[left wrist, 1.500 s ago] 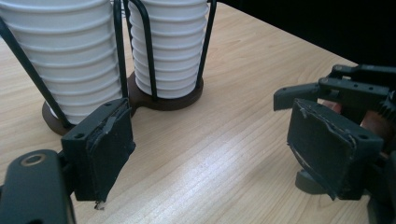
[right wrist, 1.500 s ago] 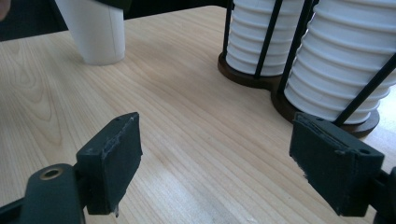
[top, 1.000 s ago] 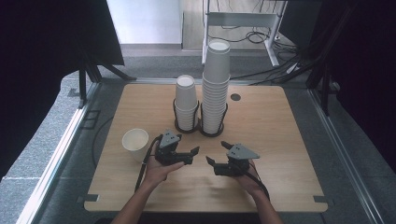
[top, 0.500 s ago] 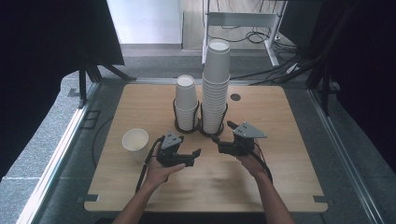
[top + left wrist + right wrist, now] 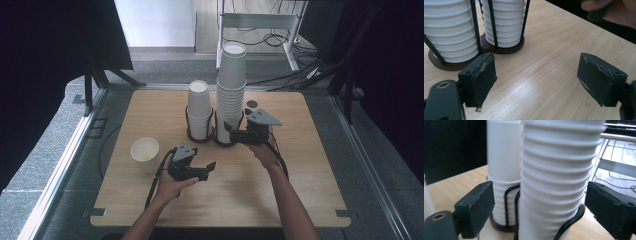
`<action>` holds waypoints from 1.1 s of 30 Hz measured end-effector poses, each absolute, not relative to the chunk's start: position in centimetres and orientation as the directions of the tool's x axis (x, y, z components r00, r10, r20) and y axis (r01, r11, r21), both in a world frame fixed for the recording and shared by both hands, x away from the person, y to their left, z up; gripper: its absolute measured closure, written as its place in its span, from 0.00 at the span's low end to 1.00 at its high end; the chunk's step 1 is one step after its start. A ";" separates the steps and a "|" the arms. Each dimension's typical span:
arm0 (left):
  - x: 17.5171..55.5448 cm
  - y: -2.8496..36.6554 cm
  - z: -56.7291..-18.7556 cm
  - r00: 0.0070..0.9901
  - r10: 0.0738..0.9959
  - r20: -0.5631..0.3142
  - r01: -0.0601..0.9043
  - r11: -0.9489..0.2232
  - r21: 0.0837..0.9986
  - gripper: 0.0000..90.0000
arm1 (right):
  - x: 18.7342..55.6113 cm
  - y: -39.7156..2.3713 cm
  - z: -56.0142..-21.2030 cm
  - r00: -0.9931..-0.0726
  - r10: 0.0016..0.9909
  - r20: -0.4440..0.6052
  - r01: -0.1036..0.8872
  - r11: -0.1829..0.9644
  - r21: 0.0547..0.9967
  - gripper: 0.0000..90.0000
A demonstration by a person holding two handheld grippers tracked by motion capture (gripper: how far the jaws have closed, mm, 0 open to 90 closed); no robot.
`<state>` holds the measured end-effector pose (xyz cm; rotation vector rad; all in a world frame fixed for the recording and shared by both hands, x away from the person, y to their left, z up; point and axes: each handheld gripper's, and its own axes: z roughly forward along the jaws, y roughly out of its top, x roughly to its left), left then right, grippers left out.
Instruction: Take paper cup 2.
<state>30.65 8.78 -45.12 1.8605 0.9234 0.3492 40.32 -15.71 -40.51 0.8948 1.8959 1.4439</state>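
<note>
A tall stack of white paper cups (image 5: 231, 90) and a shorter stack (image 5: 199, 107) stand in black wire holders (image 5: 192, 134) at the table's middle. A single white cup (image 5: 145, 152) stands at the left. My right gripper (image 5: 235, 125) is up at the tall stack's lower part. In the right gripper view the tall stack (image 5: 554, 170) stands between the jaws, which have just been opening and do not press on it. My left gripper (image 5: 209, 170) rests low in front of the stacks, open, with bare wood between its pads (image 5: 481, 80).
The wooden table (image 5: 300, 165) has free room at the right and along the front. A small dark disc (image 5: 252, 104) lies behind the tall stack. Past the far edge are a metal frame and cables (image 5: 280, 37).
The right gripper has risen and gone away from the front, up to the tall stack, which now sits between its jaws. The left gripper has stayed put.
</note>
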 end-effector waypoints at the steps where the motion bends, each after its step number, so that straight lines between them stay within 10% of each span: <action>1: 30.6 8.8 -45.1 0.669 0.727 -0.155 0.442 -0.221 0.869 0.17 | 40.6 -15.7 -40.3 -0.599 0.799 -0.047 0.161 0.178 0.971 0.09; 33: 30.7 8.9 -45.5 0.671 0.722 -0.169 0.457 -0.223 0.861 0.17 | 46.7 -14.2 -34.4 -0.621 0.782 0.054 0.197 0.089 0.976 0.02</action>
